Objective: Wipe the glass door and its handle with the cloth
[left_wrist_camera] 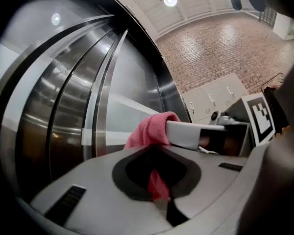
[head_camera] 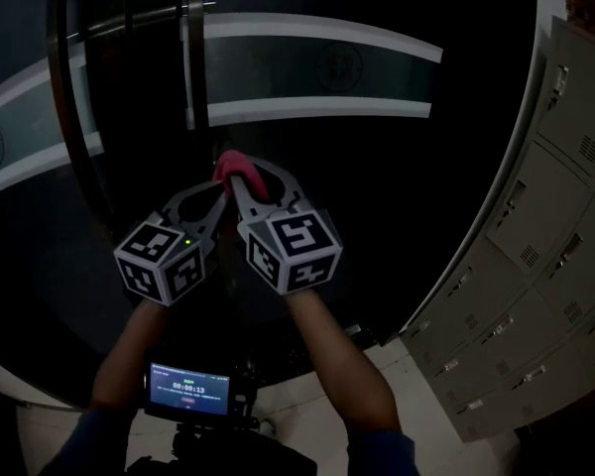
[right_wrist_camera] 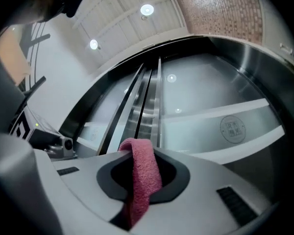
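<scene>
Cloth [head_camera: 233, 167] before glass door [head_camera: 317, 67]; lockers [head_camera: 545, 266] R

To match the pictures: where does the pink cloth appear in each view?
Head view: cloth near centre.
Left gripper view: lower centre, gripped in the jaws.
Right gripper view: lower centre, hanging through the jaws.
Shared landmark: the white stripe on the door.

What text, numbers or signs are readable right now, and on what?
"00:00:13": timer on the small screen; its other lines are too small.
Too blurred to read: the round emblem on the glass door.
Too small to read: labels on the lockers.
</scene>
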A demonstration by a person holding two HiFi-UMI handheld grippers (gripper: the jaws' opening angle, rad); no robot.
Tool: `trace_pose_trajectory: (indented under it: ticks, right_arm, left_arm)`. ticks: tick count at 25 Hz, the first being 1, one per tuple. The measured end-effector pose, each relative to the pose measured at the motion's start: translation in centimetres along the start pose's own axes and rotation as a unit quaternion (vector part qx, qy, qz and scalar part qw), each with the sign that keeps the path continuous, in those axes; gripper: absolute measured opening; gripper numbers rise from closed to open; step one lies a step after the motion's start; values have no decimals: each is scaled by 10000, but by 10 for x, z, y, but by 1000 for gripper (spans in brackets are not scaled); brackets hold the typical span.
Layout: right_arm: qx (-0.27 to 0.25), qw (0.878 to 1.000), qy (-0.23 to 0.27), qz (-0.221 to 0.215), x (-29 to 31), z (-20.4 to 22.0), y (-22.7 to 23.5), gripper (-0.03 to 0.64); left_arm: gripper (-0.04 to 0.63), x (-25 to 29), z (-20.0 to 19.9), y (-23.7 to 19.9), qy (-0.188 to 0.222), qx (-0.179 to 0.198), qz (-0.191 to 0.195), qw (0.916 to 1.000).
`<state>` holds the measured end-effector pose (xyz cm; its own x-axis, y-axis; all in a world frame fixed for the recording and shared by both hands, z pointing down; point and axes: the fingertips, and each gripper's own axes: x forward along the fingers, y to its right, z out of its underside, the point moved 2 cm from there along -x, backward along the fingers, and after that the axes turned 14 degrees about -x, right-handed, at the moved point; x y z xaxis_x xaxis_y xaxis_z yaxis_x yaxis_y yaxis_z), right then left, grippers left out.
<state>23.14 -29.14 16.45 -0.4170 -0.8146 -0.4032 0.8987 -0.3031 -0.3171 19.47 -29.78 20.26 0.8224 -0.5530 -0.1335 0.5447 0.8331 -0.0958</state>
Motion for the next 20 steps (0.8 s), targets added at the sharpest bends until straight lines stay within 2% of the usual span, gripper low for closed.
trace_pose_trajectory:
  ticks: [3,6,9,13,17,20]
  right_arm:
    - [411,9985,282,-240,56,-26,45,28]
    - [414,9977,405,-363,104,-38,81,28]
    - [104,9974,495,-504,136,-47,104,28]
    - [243,9943,600,-851,161,-36,119,28]
    - [265,9909,778,-1070,161,-29,150,28]
    - [236,9893,865,-1152,148,-23,187,28]
  left_arm:
    - [5,32,-43,-15,130,-100,83,9998]
    - [5,56,-67,-30,155,100,14,9998]
    - [5,83,-70,-35,-86,215,6,9997]
    - [6,102,-61,-46,-213,238,-341,9989]
    - [6,129,-55,-43,-121,326,-594,9976]
    - [6,162,-51,-36,18,247,-703,9972]
